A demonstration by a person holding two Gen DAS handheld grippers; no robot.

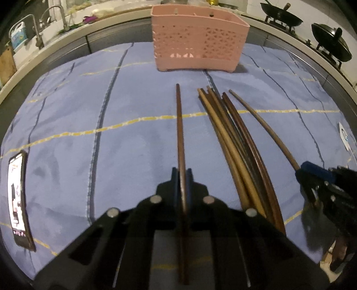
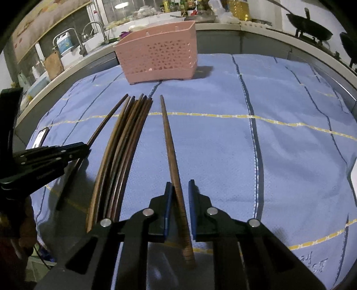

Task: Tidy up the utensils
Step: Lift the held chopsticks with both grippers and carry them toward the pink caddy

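Both tools reach forward, low over the blue cloth (image 2: 223, 156). The left gripper (image 1: 182, 176) is clamped on a dark chopstick (image 1: 179, 125) pointing at the pink basket (image 1: 197, 44). The right gripper (image 2: 180, 189) straddles a lone chopstick (image 2: 170, 151), jaws parted and not touching it. Both sticks' butt ends vanish behind the tool bodies. The chopstick bundle (image 2: 120, 151) lies between them; a phone (image 1: 19, 200) lies far left.

A blue cloth with yellow stripes (image 2: 279, 93) covers the near table; far behind, a pale kitchen counter (image 1: 67, 35) holds a chrome tap (image 1: 57, 13) at left, black woks (image 1: 281, 15) at right
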